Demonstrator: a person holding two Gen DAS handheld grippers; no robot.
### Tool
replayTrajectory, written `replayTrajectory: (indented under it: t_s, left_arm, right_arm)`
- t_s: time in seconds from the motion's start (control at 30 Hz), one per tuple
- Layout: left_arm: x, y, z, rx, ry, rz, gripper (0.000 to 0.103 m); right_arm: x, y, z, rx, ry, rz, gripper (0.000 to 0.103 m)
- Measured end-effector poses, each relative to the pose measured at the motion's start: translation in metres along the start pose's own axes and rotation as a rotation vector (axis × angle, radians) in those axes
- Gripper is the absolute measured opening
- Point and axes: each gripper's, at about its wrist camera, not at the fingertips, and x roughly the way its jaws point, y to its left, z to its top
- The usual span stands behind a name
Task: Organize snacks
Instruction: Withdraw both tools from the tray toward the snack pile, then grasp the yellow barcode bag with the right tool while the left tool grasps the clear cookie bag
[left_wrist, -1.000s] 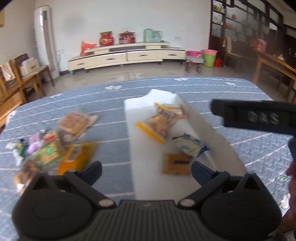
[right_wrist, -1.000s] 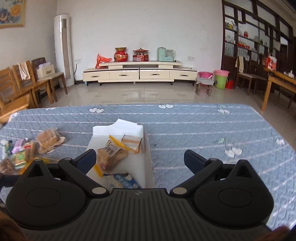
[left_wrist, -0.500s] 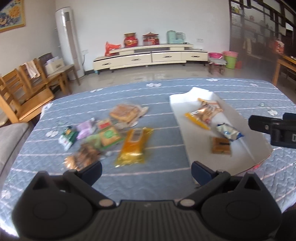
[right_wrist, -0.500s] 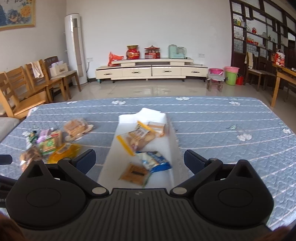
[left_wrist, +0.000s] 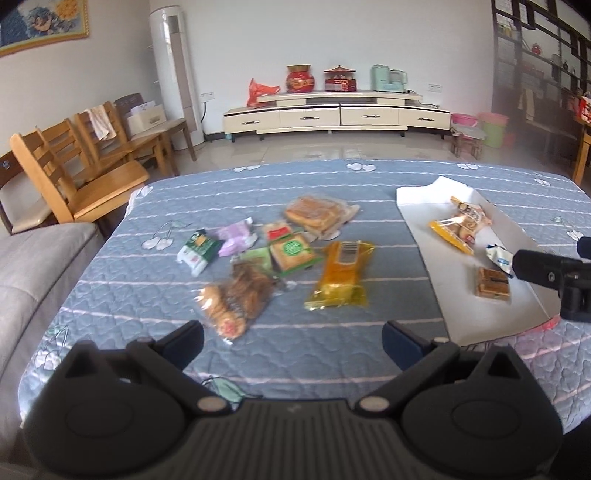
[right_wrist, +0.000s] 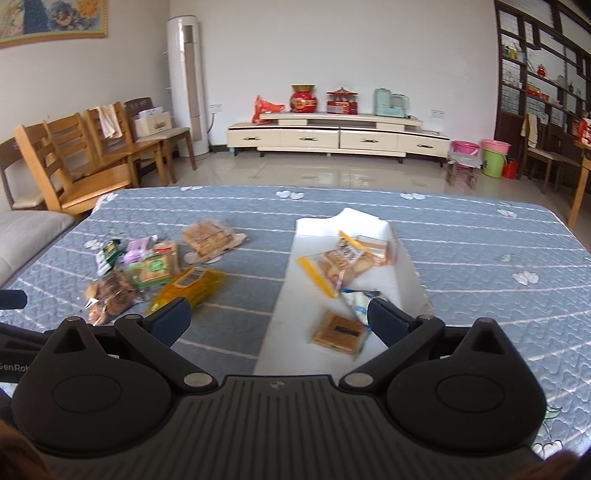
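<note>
Your left tongs (left_wrist: 291, 341) and right tongs (right_wrist: 279, 319) both gaped wide and empty above the blue quilted table (left_wrist: 406, 181), loose snack packets (left_wrist: 295, 258) heaped beside the white cardboard tray (right_wrist: 291, 306), so a hasty pinch risked snagging two crinkly overlapping wrappers.

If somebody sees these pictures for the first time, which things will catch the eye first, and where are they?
The eye goes first to the heap of loose snack packets on the blue quilted cover, above all the yellow packet at its right edge. To the right lies a white tray that already holds a few snacks. The left gripper and the right gripper fill the bottom of their views, both open and empty.
</note>
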Motion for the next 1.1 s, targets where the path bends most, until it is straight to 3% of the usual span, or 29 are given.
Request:
replayTrajectory:
  t_s: [0.4,0.63,0.9,1.1]
  left_arm:
    - [0.013,0.04,-0.01,-0.065,0.013,0.025,0.102]
    - [0.045,0.078,-0.028,-0.071,0.005,0.013,0.102]
    - [0.104,0.111,-0.026,0.143,0.051,-0.068,0.102]
    - [0.129,0.103,-0.01,0.329,0.047,-0.137,0.102]
  right_arm:
    - [0.022,0.041,-0.002,-0.078,0.037,0.038,0.103]
    - [0.031,0.058,-0.008,-0.123,0.059,0.063,0.103]
    - [0.041,0.061,-0.015,-0.102,0.078,0.069,0.103]
    - [0.059,0.062,-0.021,-0.067,0.102,0.07,0.103]
